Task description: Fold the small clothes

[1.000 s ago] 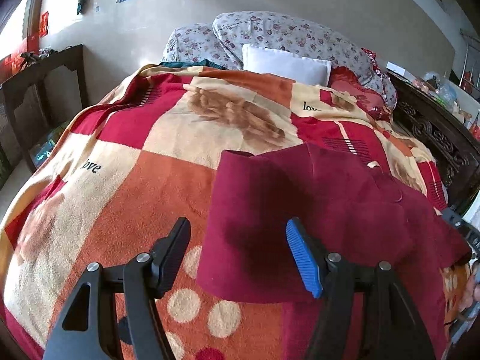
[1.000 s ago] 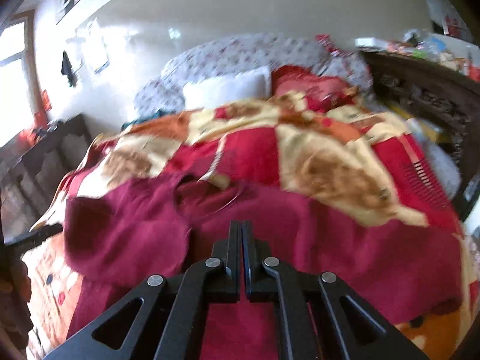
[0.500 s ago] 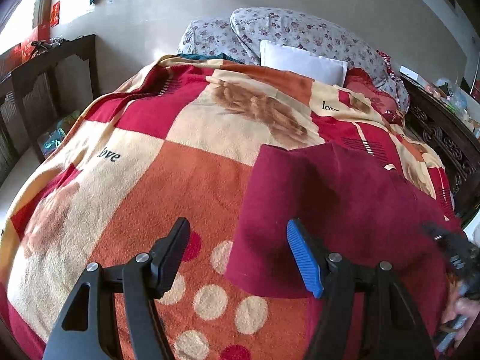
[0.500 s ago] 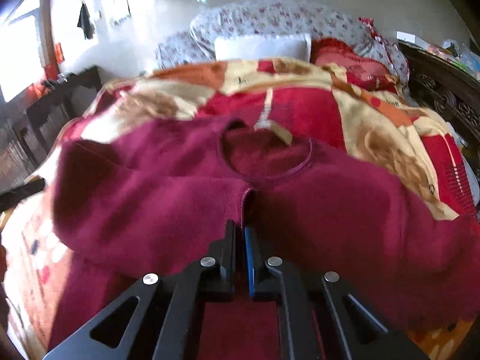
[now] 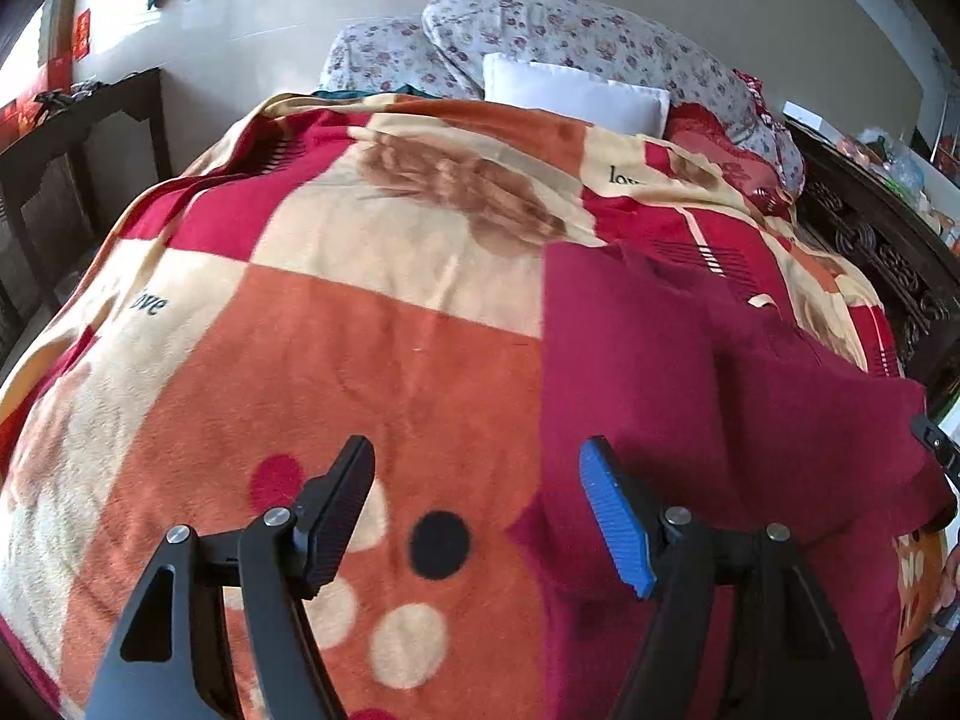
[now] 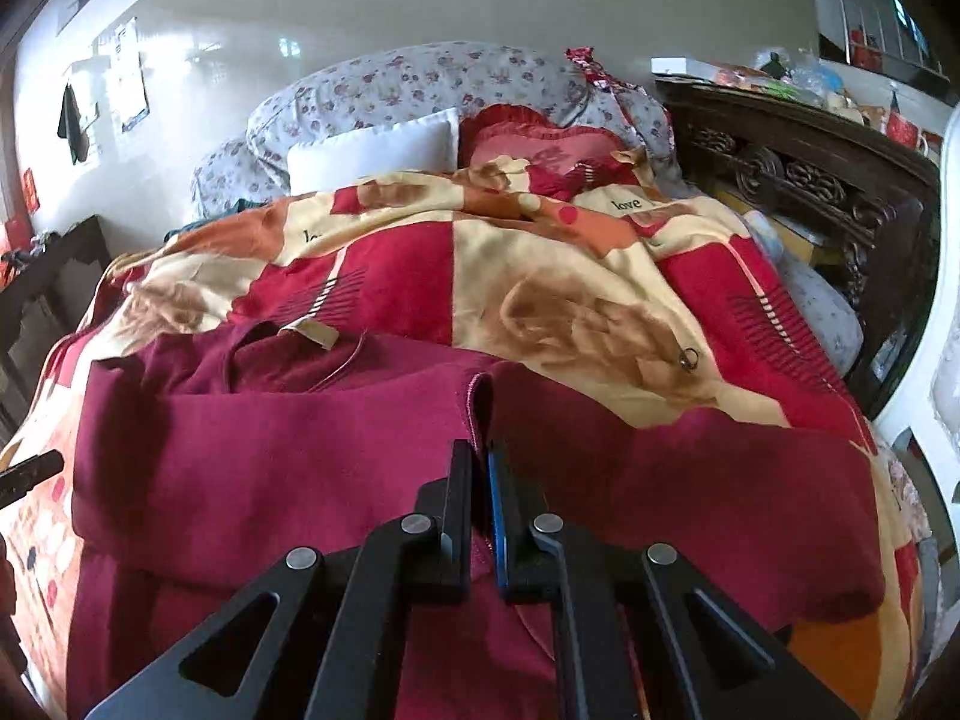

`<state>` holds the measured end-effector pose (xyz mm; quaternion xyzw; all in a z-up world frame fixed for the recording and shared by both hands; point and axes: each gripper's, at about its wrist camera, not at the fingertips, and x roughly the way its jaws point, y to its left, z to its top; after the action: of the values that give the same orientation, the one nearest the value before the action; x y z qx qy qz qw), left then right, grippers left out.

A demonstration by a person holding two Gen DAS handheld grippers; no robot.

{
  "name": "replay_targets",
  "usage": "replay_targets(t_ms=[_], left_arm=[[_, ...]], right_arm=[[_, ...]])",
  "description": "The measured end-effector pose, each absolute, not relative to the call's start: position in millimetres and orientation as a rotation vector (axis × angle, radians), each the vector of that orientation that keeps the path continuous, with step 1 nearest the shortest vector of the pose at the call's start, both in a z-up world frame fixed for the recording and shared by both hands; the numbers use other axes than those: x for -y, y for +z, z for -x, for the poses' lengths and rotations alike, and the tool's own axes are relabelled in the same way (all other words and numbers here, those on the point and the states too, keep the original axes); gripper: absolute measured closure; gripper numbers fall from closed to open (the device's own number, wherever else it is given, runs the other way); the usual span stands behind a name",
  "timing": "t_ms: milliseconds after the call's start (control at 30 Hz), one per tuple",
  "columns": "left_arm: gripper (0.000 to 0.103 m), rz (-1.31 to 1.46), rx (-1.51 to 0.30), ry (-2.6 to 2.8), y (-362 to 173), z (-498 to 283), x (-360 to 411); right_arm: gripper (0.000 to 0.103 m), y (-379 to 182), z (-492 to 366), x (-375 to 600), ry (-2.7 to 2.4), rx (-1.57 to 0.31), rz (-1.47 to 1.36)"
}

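Note:
A dark red sweater point(image 5: 690, 384) lies on the patterned blanket point(image 5: 360, 312), its left part folded over its middle. In the right wrist view the sweater point(image 6: 288, 450) fills the foreground, neckline at the far left. My left gripper point(image 5: 477, 504) is open and empty, low over the blanket just left of the sweater's folded edge. My right gripper point(image 6: 480, 468) is shut on a pinched ridge of the sweater's fabric, holding it over the garment.
Floral pillows point(image 5: 540, 36) and a white pillow point(image 5: 576, 93) lie at the head of the bed. A carved dark wooden bed frame point(image 6: 810, 180) runs along the right side. A dark side table point(image 5: 72, 138) stands at the left.
My left gripper has drawn away leftward from the sweater, staying open. My right gripper, shut on the fabric, has carried it further across the garment.

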<state>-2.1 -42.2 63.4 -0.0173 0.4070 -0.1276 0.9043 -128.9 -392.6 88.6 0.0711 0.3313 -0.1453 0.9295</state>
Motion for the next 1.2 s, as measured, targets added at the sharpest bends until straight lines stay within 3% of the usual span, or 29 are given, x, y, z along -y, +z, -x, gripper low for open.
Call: replay_targets(t_ms=[267,367,500,567,800,1200], left_arm=[[0.033,-0.022,-0.819,-0.171,49.6,-29.0,69.3],[0.042,-0.062,-0.867,-0.131,32.1,-45.3,74.5],[0.043,-0.067,-0.860,-0.135,29.3,-45.8,73.7],[0.043,-0.070,-0.859,-0.130,33.2,-43.0,72.1],[0.043,0.031,-0.796,-0.163,61.2,-19.7,66.3],[0.039,-0.068,-0.817,-0.132,33.5,-43.9,104.0]], right_arm=[[0.097,64.6,110.0,421.7,-0.317,-0.754,-0.197],[0.097,45.9,101.5,436.1,-0.332,-0.804,-0.230],[0.094,52.5,113.5,435.6,-0.350,-0.779,-0.238],[0.087,61.8,124.3,436.2,-0.361,-0.754,-0.273],[0.087,88.9,135.1,404.6,-0.224,-0.695,-0.252],[0.087,46.4,84.1,404.0,-0.232,-0.783,-0.255]])
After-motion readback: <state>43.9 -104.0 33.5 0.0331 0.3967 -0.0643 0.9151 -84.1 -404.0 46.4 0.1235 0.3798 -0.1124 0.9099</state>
